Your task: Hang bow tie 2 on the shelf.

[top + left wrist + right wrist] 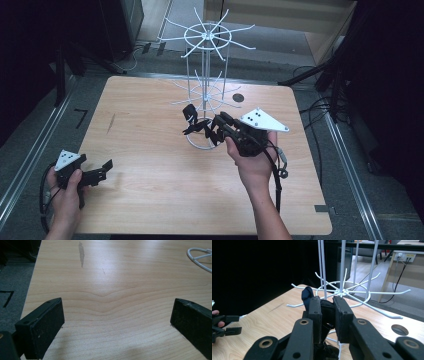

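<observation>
Tongs (327,312) pinch dark crumpled cloth (307,296).

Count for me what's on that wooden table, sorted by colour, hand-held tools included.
White, tiered wire rack with radiating prongs: 1
Dark, soft cloth item pinched in the right gripper: 1
Black two-jaw tools, the left gripper with jaws apart and the right gripper clamped: 2
Total: 4
</observation>
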Demonstrator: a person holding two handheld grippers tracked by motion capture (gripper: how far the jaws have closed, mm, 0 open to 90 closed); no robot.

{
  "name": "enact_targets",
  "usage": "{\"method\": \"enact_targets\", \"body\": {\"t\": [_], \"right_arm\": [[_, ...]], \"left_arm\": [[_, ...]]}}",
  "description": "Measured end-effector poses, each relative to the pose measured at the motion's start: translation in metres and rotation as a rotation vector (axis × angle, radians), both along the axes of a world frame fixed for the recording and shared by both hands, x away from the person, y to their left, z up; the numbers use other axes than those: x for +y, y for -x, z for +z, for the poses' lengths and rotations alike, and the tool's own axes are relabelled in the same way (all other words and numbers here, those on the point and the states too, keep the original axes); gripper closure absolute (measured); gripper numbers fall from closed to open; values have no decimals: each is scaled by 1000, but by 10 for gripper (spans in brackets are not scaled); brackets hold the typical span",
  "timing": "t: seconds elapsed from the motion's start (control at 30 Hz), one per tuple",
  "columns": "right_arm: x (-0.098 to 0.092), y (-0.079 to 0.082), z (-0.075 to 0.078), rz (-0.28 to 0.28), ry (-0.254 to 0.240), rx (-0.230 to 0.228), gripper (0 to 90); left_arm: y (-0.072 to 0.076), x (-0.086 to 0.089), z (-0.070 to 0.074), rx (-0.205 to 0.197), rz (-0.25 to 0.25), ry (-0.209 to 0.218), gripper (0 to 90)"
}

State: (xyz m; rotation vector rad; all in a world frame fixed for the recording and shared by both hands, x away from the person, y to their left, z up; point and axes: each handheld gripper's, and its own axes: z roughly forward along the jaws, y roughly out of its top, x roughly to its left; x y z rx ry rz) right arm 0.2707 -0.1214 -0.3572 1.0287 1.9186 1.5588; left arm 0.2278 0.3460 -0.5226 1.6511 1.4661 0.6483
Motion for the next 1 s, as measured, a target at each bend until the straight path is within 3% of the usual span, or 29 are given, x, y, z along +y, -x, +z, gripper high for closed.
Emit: {"method": "enact_targets", "body": {"t": [0.57,1.0], "right_arm": [[-3,-14,4,-7,-8,11,790],[-9,-27,-9,-19,-43,69,789]], "left_arm": [[0,0,0,0,-2,0,0],[0,0,0,0,-3,1,0]]}}
